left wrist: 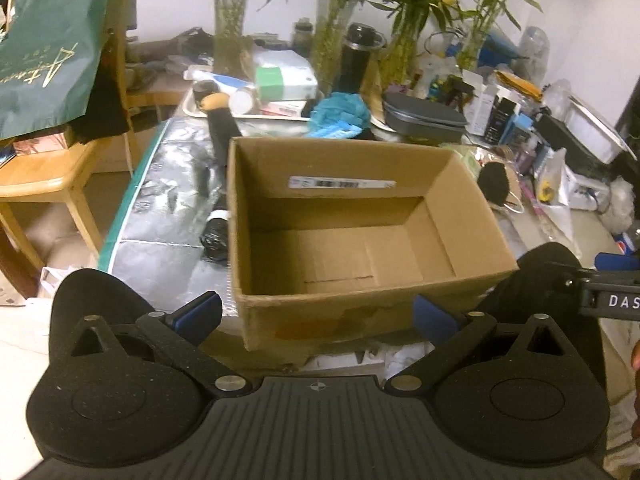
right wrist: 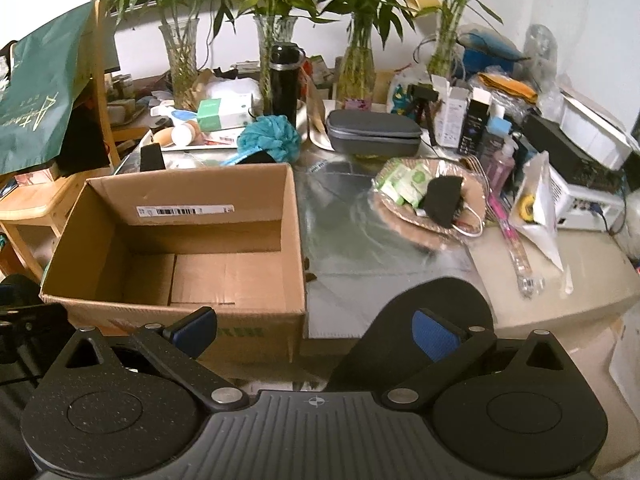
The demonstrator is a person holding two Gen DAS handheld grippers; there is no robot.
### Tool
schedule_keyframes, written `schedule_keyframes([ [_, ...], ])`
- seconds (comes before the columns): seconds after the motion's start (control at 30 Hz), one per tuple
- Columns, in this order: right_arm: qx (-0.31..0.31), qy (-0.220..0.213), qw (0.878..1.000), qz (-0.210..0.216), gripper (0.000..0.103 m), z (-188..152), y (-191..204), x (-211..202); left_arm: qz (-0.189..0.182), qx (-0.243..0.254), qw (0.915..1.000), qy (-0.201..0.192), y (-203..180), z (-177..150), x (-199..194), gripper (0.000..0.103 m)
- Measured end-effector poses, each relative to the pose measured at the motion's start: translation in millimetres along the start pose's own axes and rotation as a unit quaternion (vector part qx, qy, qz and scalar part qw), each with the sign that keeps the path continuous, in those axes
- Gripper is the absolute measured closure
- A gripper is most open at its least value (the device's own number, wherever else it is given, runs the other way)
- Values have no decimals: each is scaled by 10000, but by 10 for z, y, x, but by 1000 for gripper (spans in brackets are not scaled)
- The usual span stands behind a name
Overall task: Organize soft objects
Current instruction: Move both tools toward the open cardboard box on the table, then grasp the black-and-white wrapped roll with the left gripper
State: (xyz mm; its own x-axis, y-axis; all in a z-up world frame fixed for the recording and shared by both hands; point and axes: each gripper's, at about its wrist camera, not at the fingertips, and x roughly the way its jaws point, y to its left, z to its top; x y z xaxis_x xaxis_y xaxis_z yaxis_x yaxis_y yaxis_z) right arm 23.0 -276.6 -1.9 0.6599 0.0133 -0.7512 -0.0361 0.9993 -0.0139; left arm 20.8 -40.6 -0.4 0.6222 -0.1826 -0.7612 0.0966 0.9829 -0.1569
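Two grippers hang side by side at the near edge of the table, both spread wide with nothing between their blue pads. Straight ahead of the left gripper (left wrist: pixel 316 314) sits the cardboard box (left wrist: pixel 468 204), open-topped and bare inside. Soft things lie beyond and to the right: a black face mask (right wrist: pixel 444 196) rests on a woven tray (right wrist: pixel 400 206), ahead and right of the right gripper (right wrist: pixel 314 330), which looks the nearer one. Its long side runs slantwise away from that gripper, white ear loop trailing toward the near rim. A fluffy blue scrubber (right wrist: pixel 269 136) sits just behind the box's far wall.
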Motion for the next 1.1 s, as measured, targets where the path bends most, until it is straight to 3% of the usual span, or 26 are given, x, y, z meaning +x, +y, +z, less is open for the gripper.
schedule_keyframes([
  [0.37,-701,-201,9965,397,0,191,214,79,319,16,9991,-285,287,117,-59,0],
  [1.1,-766,-105,9913,1065,0,523,254,373,-257,-394,9979,-448,759,400,77,0],
])
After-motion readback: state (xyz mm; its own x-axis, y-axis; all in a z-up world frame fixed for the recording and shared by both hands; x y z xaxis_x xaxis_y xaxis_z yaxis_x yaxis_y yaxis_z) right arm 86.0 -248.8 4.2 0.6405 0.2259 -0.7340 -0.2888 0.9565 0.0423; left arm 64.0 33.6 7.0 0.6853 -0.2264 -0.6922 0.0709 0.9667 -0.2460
